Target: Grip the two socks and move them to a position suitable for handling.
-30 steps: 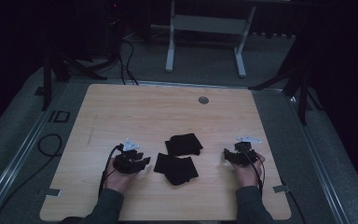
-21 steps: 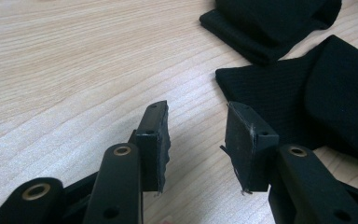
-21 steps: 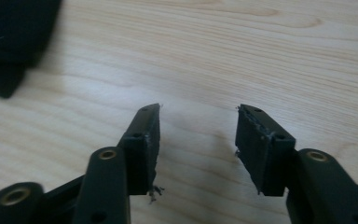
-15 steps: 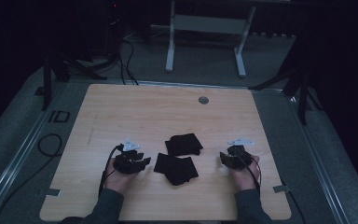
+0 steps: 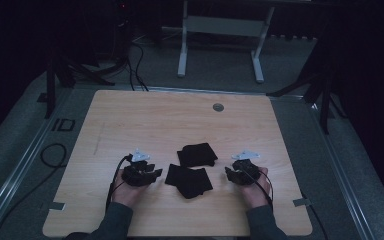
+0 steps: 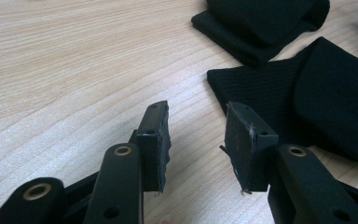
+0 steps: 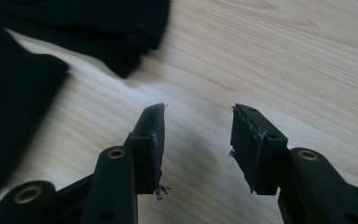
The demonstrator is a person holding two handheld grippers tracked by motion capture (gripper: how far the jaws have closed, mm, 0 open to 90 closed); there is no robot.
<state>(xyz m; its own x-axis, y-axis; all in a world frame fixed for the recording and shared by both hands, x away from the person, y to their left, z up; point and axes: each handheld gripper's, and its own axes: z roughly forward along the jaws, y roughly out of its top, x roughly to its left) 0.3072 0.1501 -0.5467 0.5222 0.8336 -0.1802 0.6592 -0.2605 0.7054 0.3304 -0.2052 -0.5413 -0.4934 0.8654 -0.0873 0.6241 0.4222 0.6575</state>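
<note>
Black cloths lie in the middle of the table (image 5: pixel 130 120), two of them, and they look folded. The far cloth (image 5: pixel 197 154) sits a little behind the near cloth (image 5: pixel 189 180), and their edges touch or almost touch. The table is light wood. A person's hands come in from the near side, one on each side of the cloths. The left gripper (image 5: pixel 152 175) rests low over the wood, just beside the near cloth, pointing at it. Its jaws are apart with nothing between them; in the left gripper view the right pad (image 6: pixel 242 144) reaches the cloth's edge, but nothing is pinched. The right gripper (image 5: pixel 228 173) is on the other side, near the cloths but not touching. Its jaws have just been closing, yet they stand partly apart, and only bare wood shows between the pads (image 7: pixel 151 140). Both cloths lie flat on the table, free of both grippers. A small round cap (image 5: pixel 218 107) sits in the wood near the far edge.
</note>
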